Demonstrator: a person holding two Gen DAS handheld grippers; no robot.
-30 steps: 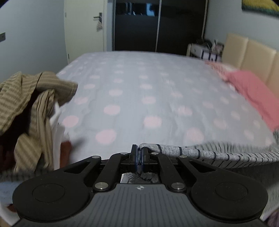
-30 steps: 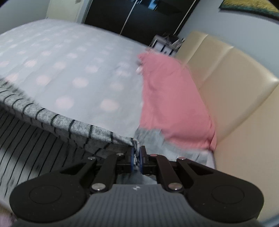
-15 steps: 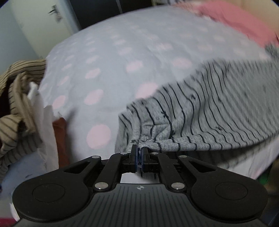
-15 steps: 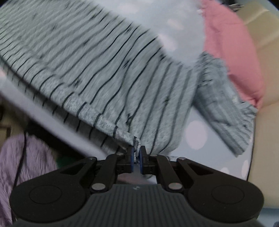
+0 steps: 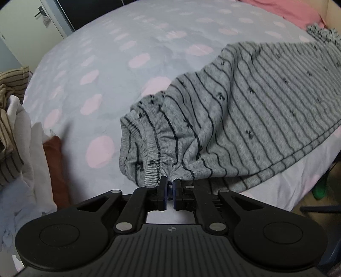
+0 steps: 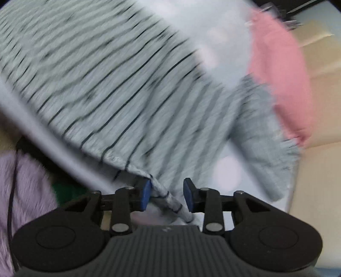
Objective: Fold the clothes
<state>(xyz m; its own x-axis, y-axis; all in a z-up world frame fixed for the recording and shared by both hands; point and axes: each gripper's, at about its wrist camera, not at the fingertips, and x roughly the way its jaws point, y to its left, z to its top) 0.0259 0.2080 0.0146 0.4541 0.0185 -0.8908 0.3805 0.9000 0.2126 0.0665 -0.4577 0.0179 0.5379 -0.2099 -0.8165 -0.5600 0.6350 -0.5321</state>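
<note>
Clothes pile (image 5: 15, 119): heaped at the left edge of the left wrist view; a tan striped piece on top, white cloth under it, a rust-brown piece beside the white.
Bedspread (image 5: 102, 70): pale grey with pink dots, covering the bed; bare across the left and middle.
Left gripper (image 5: 169, 192): jaws closed to a thin slit, pinching a bunched bit of the grey striped garment (image 5: 245, 110) at its near edge, beside a gathered elastic band.
Grey striped garment, left wrist view: spread flat over the right part of the bed, its hem hanging slightly over the mattress edge.
Pink pillow (image 5: 285, 8): at the head of the bed, far right.
Right gripper (image 6: 167, 197): jaws well apart; a hem corner of the garment (image 6: 119, 89) lies loose between the blue pads (image 6: 145, 195), touching the left one, not clamped.
Right wrist view: motion-blurred; pink pillow (image 6: 279, 70) to the right, against a beige headboard (image 6: 319, 106).
</note>
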